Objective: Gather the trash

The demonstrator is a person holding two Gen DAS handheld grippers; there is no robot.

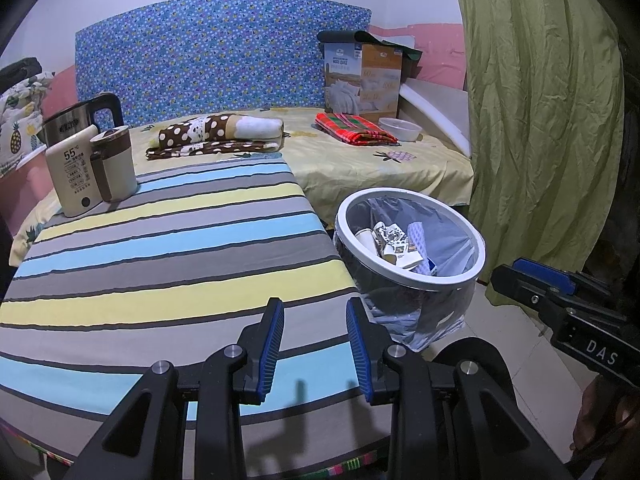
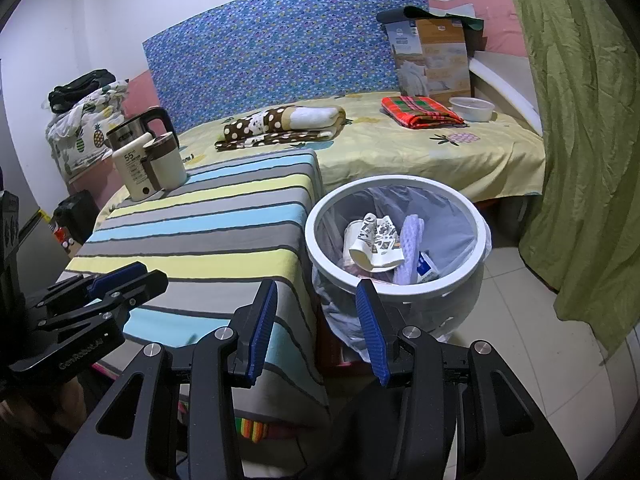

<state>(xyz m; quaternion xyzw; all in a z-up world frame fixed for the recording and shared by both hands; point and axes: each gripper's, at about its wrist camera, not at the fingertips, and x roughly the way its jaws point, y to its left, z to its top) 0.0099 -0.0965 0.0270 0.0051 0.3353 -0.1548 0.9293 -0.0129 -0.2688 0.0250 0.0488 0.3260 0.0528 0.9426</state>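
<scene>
The left tongs (image 1: 315,312) hang over the near end of the striped worktop (image 1: 160,248), their blue pads apart with nothing between them — released; the right tongs (image 2: 316,294) stand parted in the same way, empty, above the gap between the worktop's corner and the trash bin (image 2: 476,256). The bin, white-rimmed and lined with a clear bag, sits on the tiled floor (image 2: 532,320) just beside the worktop, in front of the bed (image 1: 384,168); the trash lies inside it — a crumpled paper cup (image 2: 360,246), patterned paper scraps (image 2: 382,236), a pale lilac piece (image 2: 410,240) and a small blue-and-white packet (image 2: 426,268). At the worktop's far corner stand a cream box marked 55 (image 1: 72,178) and a cream-and-brown mug (image 1: 114,164), touching each other, with a steel kettle (image 1: 76,120) behind; a green curtain (image 1: 544,120) hangs to the right of the bin.
</scene>
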